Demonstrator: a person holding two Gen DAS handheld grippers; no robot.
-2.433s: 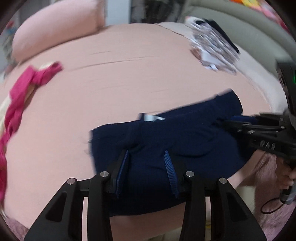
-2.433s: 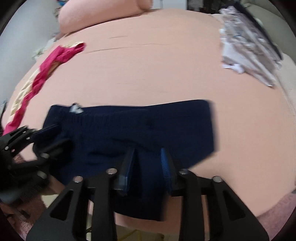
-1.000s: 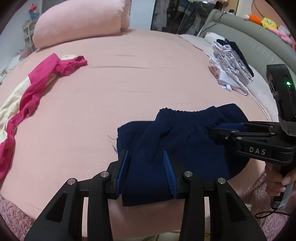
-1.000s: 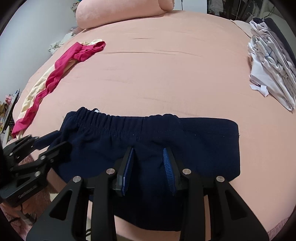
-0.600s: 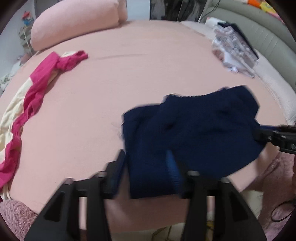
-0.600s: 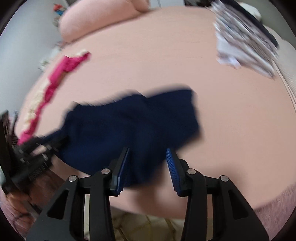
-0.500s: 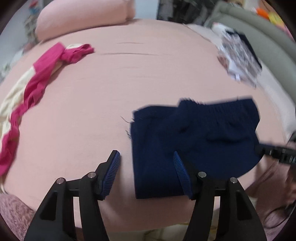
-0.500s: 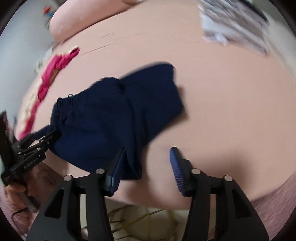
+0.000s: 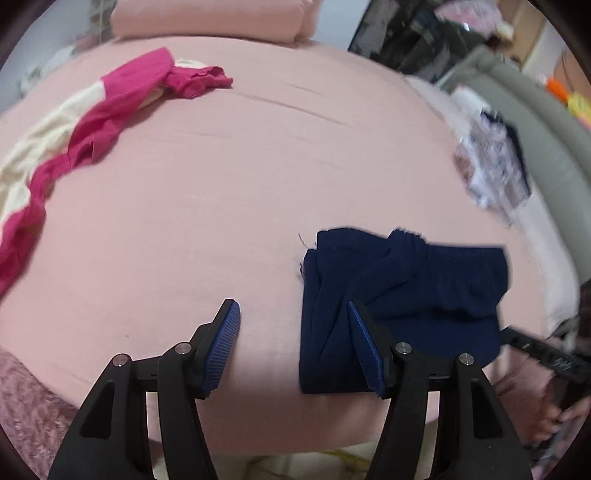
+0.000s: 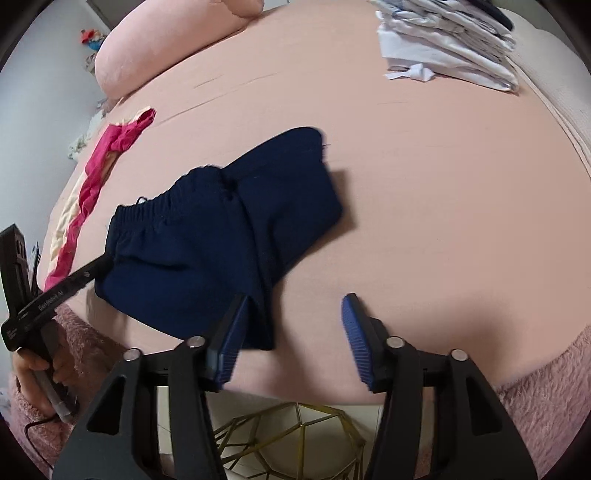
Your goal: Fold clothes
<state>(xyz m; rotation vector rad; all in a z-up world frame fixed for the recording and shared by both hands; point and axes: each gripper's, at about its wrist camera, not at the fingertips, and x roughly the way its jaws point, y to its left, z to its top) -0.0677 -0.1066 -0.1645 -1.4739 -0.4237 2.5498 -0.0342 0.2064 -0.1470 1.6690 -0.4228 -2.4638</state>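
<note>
While both black tongs gape, the folded navy knit shorts (image 9: 399,295) lie near the pink bed sheet's (image 9: 221,206) front edge.

Left view: left gripper (image 9: 293,345) spread, its 1 pad over the shorts. Right view: right gripper (image 10: 293,332) spread, empty, beside them.

Folded shorts (image 9: 402,295) lie near the bed's (image 9: 229,206) near edge, a long garment (image 9: 85,129) far left, a clothes stack (image 9: 495,170) far right, a pillow (image 9: 214,14) behind.
</note>
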